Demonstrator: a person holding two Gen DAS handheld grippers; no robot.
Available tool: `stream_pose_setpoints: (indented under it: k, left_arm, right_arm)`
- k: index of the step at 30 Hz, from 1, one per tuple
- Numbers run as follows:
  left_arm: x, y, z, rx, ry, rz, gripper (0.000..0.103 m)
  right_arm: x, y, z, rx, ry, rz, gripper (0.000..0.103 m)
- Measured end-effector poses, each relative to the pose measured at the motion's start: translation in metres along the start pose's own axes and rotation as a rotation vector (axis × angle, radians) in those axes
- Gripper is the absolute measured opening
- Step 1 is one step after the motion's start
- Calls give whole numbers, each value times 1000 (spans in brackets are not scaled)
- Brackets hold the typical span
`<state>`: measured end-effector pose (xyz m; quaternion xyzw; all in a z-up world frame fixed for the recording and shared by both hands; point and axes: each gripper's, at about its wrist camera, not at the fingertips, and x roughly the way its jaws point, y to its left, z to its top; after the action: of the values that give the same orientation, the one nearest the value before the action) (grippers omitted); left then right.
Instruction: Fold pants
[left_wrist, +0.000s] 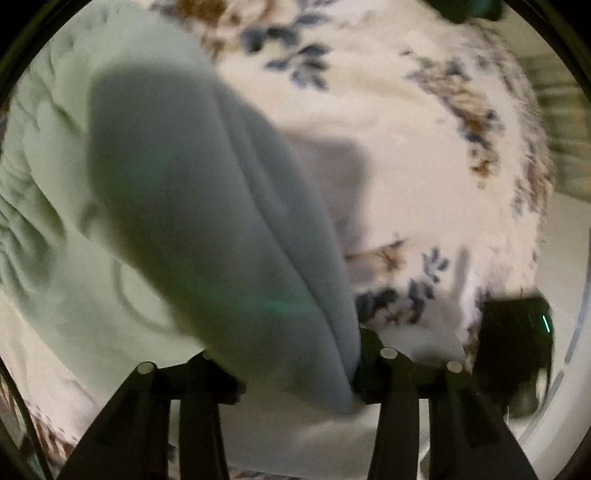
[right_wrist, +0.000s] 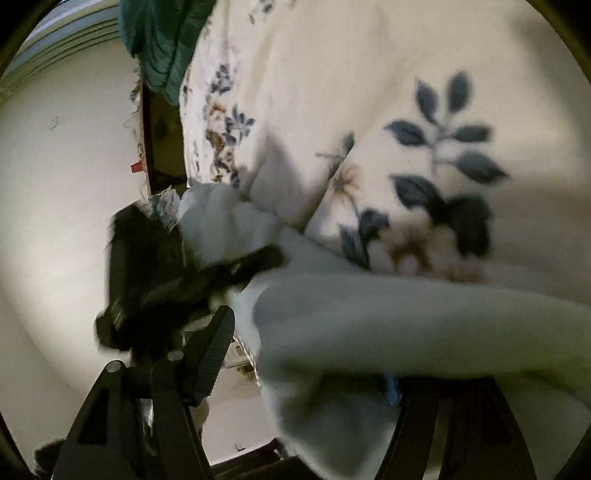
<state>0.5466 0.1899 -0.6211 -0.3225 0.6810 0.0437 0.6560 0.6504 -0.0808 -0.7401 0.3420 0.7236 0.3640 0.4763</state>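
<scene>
While the left claw (left_wrist: 284, 373) pinches the pale green fleece pants (left_wrist: 207, 206), their fold runs straight ahead; right claw (right_wrist: 314, 354) spread, cloth between.

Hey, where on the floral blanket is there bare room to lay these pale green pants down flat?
Free: the floral blanket beyond the pale green pants, out toward its far edge. In the right wrist view, the blanket above the pants is also bare. Crowded: the near edge, where the left gripper holds the fabric, and the teal cloth at the far corner.
</scene>
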Motion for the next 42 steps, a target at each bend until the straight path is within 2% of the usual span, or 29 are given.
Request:
stream_pose_setpoints:
  k: [2, 3, 4, 5, 6, 8, 9, 11, 13, 14, 15, 16, 17, 19, 20, 21, 22, 23, 26, 28, 29, 30, 32, 34, 35, 37, 38, 39, 42]
  left_arm:
    - [-20, -2, -14, 85, -87, -20, 43]
    - [-32, -2, -22, 135, -148, -25, 45]
    - [-41, 0, -28, 167, -196, -35, 52]
    - [-47, 2, -33, 192, -230, -31, 60]
    - [-49, 5, -36, 223, -259, 3, 60]
    - [-40, 13, -33, 240, -258, 54, 60]
    - [-33, 18, -30, 220, -245, 57, 60]
    - [-16, 32, -21, 160, -197, 51, 60]
    - [-7, 40, -14, 139, -174, 65, 60]
    - [-5, 41, -13, 141, -172, 70, 60]
    - [-4, 40, -13, 153, -169, 80, 60]
    - [-2, 37, -13, 165, -165, 100, 60]
    - [0, 37, -13, 185, -161, 121, 60]
    - [8, 38, -12, 211, -141, 158, 60]
    - [12, 38, -13, 223, -132, 165, 60]
    - [15, 39, -13, 235, -126, 164, 60]
    - [15, 38, -14, 245, -127, 161, 60]
    - [14, 39, -15, 248, -129, 164, 60]
    - [13, 38, -14, 229, -127, 157, 60]
    - [11, 38, -11, 203, -124, 139, 60]
    - [8, 41, -11, 194, -121, 129, 60]
    - [6, 42, -10, 192, -117, 123, 60]
    - [8, 40, -8, 199, -114, 128, 60]
    - [11, 38, -9, 218, -115, 144, 60]
    - [12, 38, -9, 223, -118, 149, 60]
    - [14, 37, -9, 232, -121, 155, 60]
    - [15, 39, -10, 234, -121, 153, 60]
    - [16, 39, -9, 234, -123, 149, 60]
    - [15, 41, -9, 232, -122, 152, 60]
  right_arm:
    - [5, 0, 5, 16, -21, -2, 69]
    - [5, 0, 5, 20, -29, -3, 57]
    - [3, 1, 5, 26, -36, -8, 42]
    - [-4, 0, 4, 38, -56, -5, 20]
    - [-19, 0, 6, 43, -119, -9, 17]
    - [-58, -7, 11, 90, -240, 20, 15]
    - [-72, -10, 13, 98, -256, 54, 15]
    - [-70, -11, 14, 89, -207, 67, 16]
    - [-50, -9, 17, 87, -113, 12, 20]
    - [-34, -6, 20, 77, -60, -7, 29]
    - [-23, -5, 22, 71, -22, -28, 46]
    - [-17, -5, 23, 64, 8, -48, 51]
    - [-10, -4, 25, 58, 37, -88, 52]
    - [-15, -8, 32, 98, 51, -142, 38]
    - [-29, -9, 37, 120, 16, -171, 16]
    - [-52, -9, 44, 161, -42, -183, 16]
    - [-75, -12, 49, 220, -77, -145, 15]
    - [-85, -13, 51, 253, -77, -129, 15]
    - [-91, 0, 52, 193, -50, -249, 16]
    - [-85, 10, 50, 149, -38, -237, 20]
    - [-83, 15, 49, 115, -17, -231, 31]
    - [-77, 18, 44, 82, 7, -222, 57]
    - [-57, 15, 38, 44, 64, -187, 79]
    - [-34, 14, 29, -1, 132, -239, 79]
    - [-27, 13, 24, -31, 149, -285, 77]
    - [-24, 11, 22, -38, 131, -378, 42]
    - [-29, 8, 23, -10, 111, -378, 19]
    - [-43, 5, 26, 24, 73, -352, 14]
    - [-104, 6, 35, 81, -67, -306, 13]
